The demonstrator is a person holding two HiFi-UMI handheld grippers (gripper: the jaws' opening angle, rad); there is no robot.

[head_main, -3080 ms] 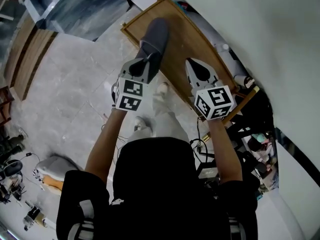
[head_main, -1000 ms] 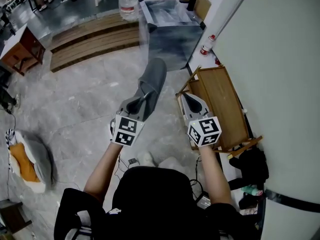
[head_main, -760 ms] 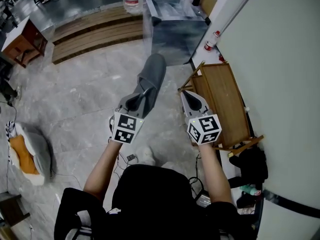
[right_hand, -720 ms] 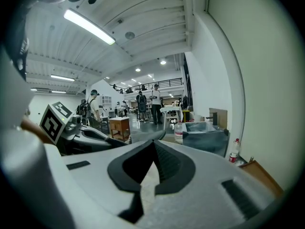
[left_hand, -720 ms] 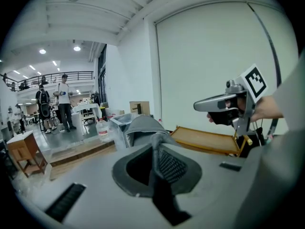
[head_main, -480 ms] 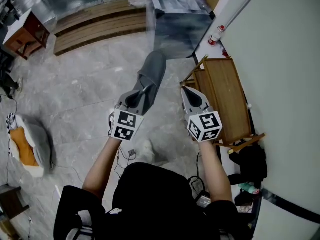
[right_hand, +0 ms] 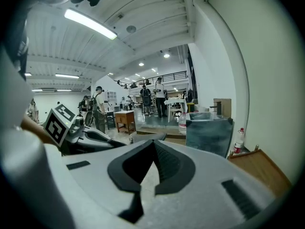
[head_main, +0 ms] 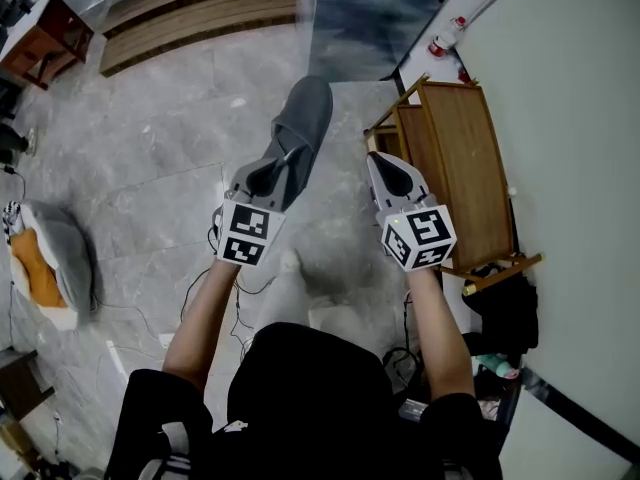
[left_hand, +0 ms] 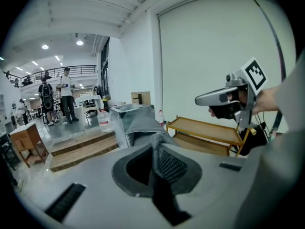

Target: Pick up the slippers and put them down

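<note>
A grey slipper (head_main: 303,126) hangs in the air over the stone floor, just left of a wooden rack (head_main: 462,158). My left gripper (head_main: 283,164) is shut on its heel edge, toe pointing away from me. In the left gripper view the grey fabric (left_hand: 138,126) is pinched between the pads of the left gripper (left_hand: 156,145). My right gripper (head_main: 386,166) hovers level beside it, next to the rack's near corner. In its own view the right gripper (right_hand: 153,146) is shut with nothing held. On the floor at far left lies a grey and orange object (head_main: 45,268), possibly another slipper.
A grey metal box (head_main: 370,18) stands beyond the rack, with a bottle (head_main: 445,40) by the wall. Wooden steps (head_main: 190,13) and a small brown table (head_main: 40,38) lie at the far left. Cables (head_main: 215,288) and a black bag (head_main: 505,308) are near my feet.
Three seconds ago the slipper was over the wooden rack; it is now over the floor to the rack's left. In the last second both grippers sank lower, the left keeping its grip.
</note>
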